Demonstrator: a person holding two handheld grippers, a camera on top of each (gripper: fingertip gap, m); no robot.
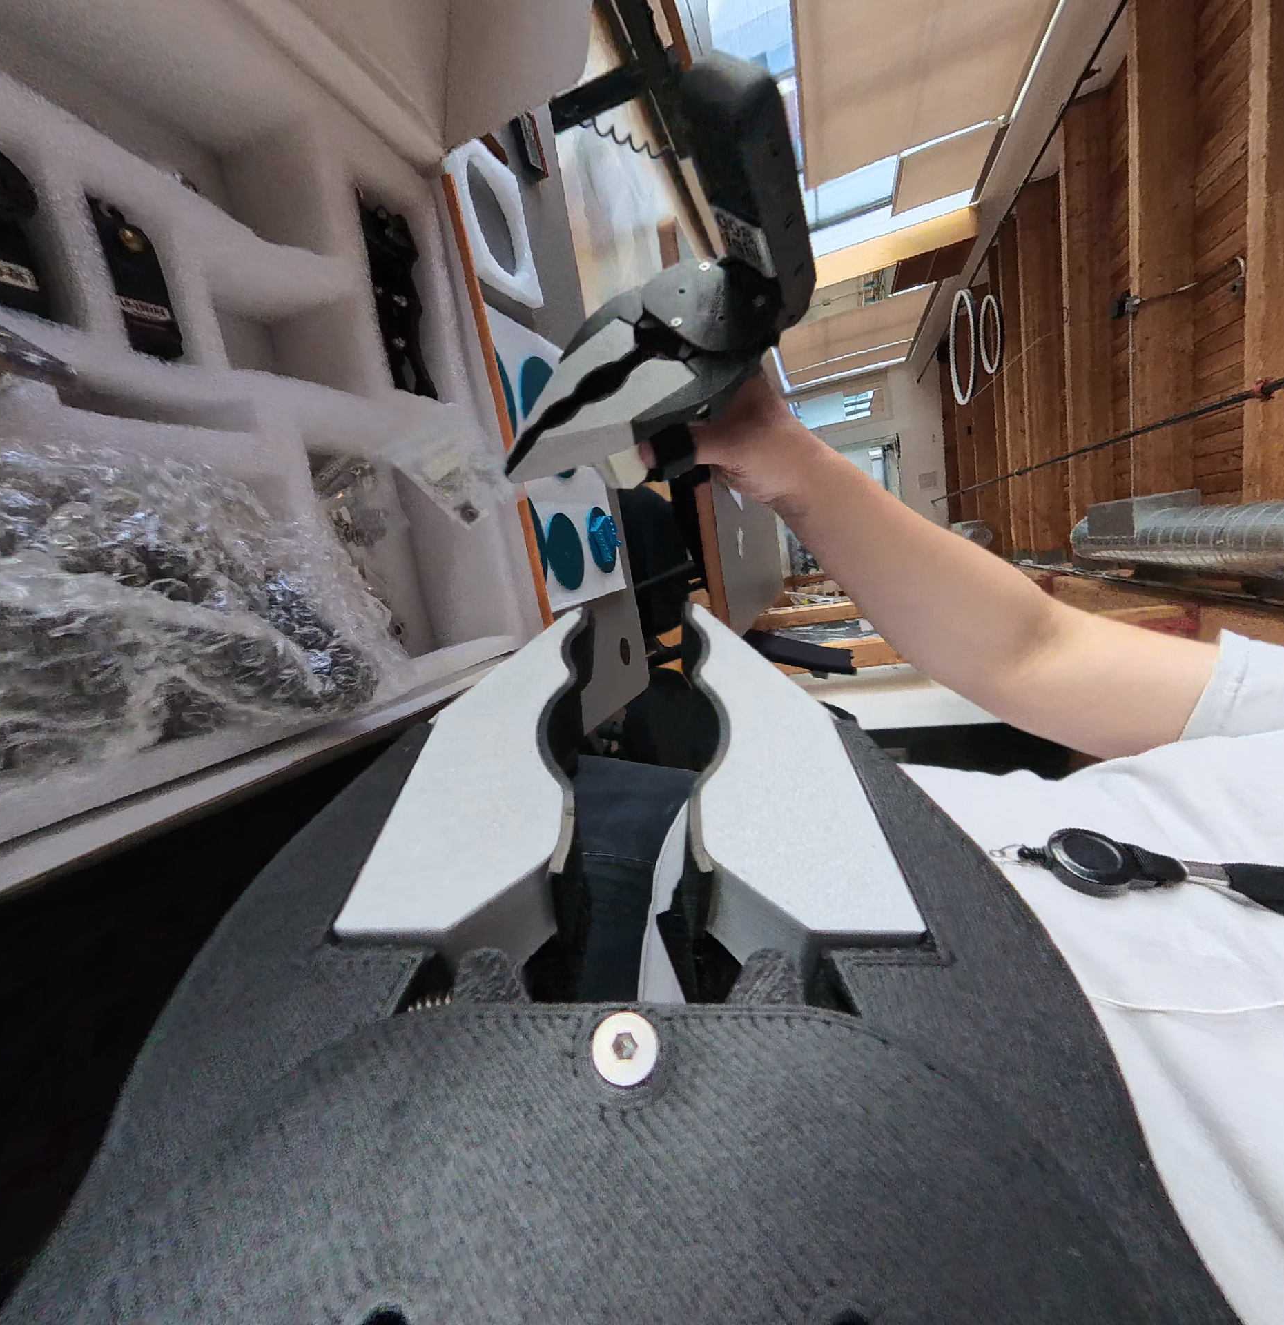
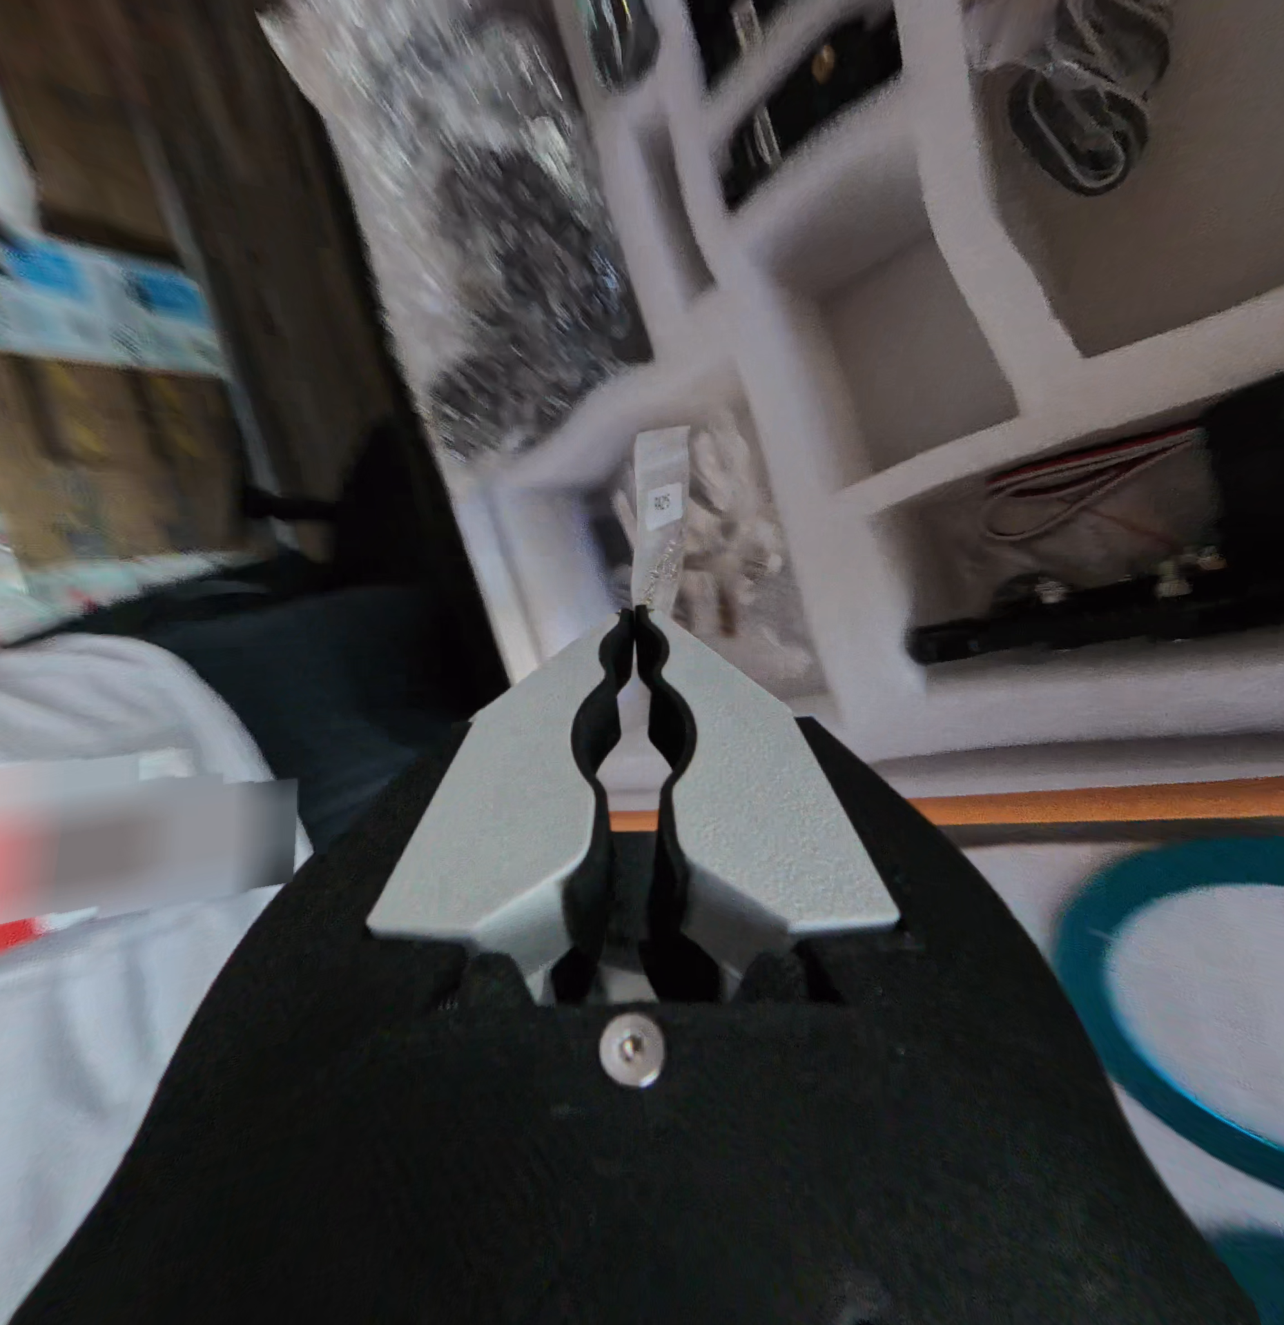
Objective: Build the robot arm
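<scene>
So the right claw [image 2: 635,609] is pinched tight on a small clear bag [image 2: 659,516] of tiny parts, held up just over the white foam tray [image 2: 876,215] near its compartments, while the left claw [image 1: 635,624] hangs part-open and empty off to the side.

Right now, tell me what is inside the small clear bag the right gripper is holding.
The right gripper pinches a small clear bag by its edge. Small metallic bits show low inside it, too blurred to identify. A white label covers the middle.
</scene>
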